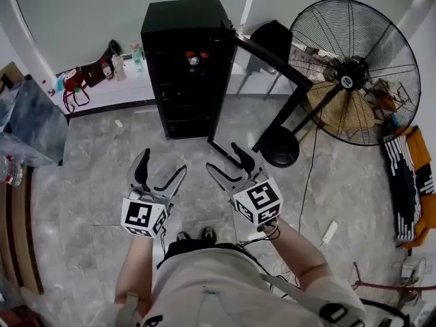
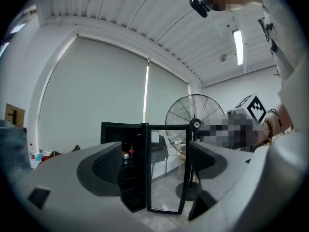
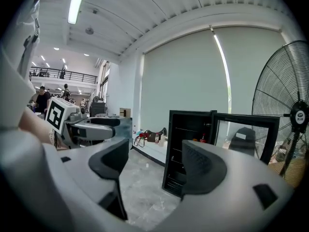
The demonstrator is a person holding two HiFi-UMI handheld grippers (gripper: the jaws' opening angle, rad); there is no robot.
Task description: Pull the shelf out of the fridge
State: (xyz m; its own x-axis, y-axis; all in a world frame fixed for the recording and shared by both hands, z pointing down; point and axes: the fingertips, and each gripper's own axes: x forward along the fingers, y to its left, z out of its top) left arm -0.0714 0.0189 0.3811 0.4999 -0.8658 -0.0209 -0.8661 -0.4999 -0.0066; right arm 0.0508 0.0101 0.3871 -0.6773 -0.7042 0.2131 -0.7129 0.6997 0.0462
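Floor (image 1: 88, 162): grey marbled stone, runs up to a pale wall with a low white ledge (image 1: 129, 87).

Fan (image 1: 353, 80): large black pedestal type, round wire cage, standing right of the fridge. Its round base (image 1: 281, 146) sits on the floor beside the door's lower edge.

Fridge (image 1: 182, 67): small black cabinet, upright on the floor against the ledge, directly ahead of the person. Interior dark.

Door (image 1: 269, 53): glass panel in a black frame, hinged on the fridge's right side and swung fully open toward the fan. The left gripper view looks through the pane.

Left tool (image 1: 162, 162): held out level, jaws spread wide, nothing between them. Released. Well short of the fridge, no contact.

Right tool (image 1: 221, 155): beside the left one and tilted slightly down, jaws likewise wide apart with only floor and the fridge front showing in the gap. Released. Apart from the door's lower edge.

Shelves (image 1: 182, 90): wire racks, all seated inside the cabinet. None drawn forward.

Bags (image 1: 75, 80): red and dark, heaped on the ledge left of the fridge.

Bottles (image 1: 194, 60): a few with red on them, standing on an upper rack. Labels too small to read.
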